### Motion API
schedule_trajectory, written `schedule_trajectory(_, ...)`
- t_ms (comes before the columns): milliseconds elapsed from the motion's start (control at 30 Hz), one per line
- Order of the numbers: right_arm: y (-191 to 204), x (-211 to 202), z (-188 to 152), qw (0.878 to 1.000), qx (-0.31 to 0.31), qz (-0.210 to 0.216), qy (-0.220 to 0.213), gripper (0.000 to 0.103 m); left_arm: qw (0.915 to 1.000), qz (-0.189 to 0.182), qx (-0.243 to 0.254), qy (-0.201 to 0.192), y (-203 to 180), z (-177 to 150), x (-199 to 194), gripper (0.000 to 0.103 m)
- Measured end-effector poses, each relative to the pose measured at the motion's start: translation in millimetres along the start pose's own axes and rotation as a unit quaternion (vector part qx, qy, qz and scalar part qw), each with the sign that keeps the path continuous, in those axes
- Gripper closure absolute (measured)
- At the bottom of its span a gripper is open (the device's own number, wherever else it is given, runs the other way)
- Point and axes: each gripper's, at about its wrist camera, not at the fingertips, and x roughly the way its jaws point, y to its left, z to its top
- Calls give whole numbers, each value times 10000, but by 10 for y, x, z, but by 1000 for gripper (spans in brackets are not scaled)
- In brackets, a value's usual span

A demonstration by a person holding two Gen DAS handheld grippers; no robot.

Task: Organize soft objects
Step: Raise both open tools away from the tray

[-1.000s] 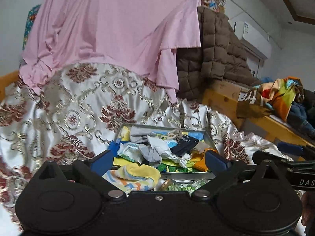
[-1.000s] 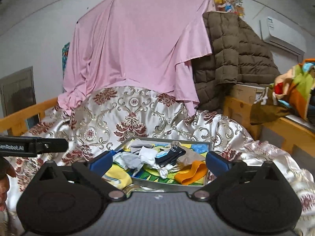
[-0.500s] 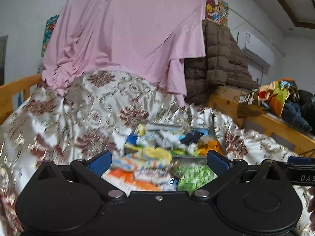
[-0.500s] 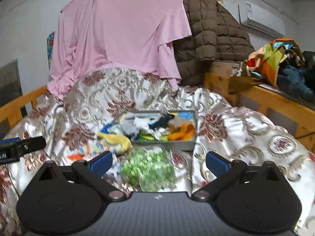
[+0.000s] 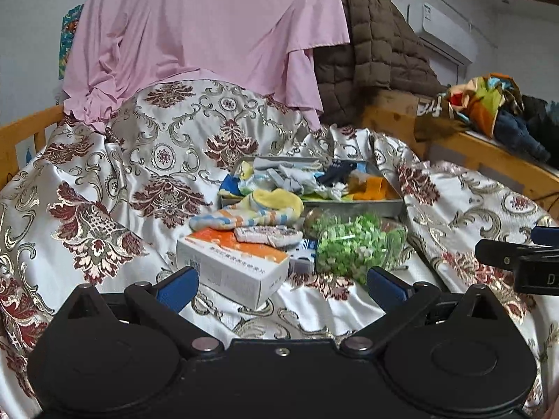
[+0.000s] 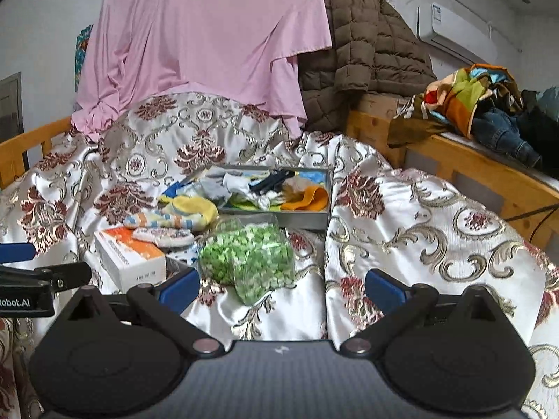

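Observation:
A grey metal tray on the bed holds several socks and cloths, among them a black sock and an orange cloth. A yellow striped sock hangs over the tray's left edge onto the bedspread. A small patterned sock lies on an orange and white box. My left gripper is open and empty, just short of the box. My right gripper is open and empty, near a bag of green bits.
A floral satin bedspread covers the bed. A pink sheet and a brown quilted coat hang behind. A wooden bed frame with a pile of clothes stands at the right. A wooden rail is at the left.
Both grippers have pulled back from the tray and away from it. The box, the patterned sock and the green bag have come into view in front of them. Both stay open.

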Motion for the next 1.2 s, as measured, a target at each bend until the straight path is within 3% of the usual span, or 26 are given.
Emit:
schedule_trajectory(667,37,257,-143,9995,-28,174,267,0,9994,172,-140,250,101,-64,156,1)
schedule_trajectory(1200,330,508,-173,9949,-572,801,209,0,9964,502,-503,473,331,67,430,1)
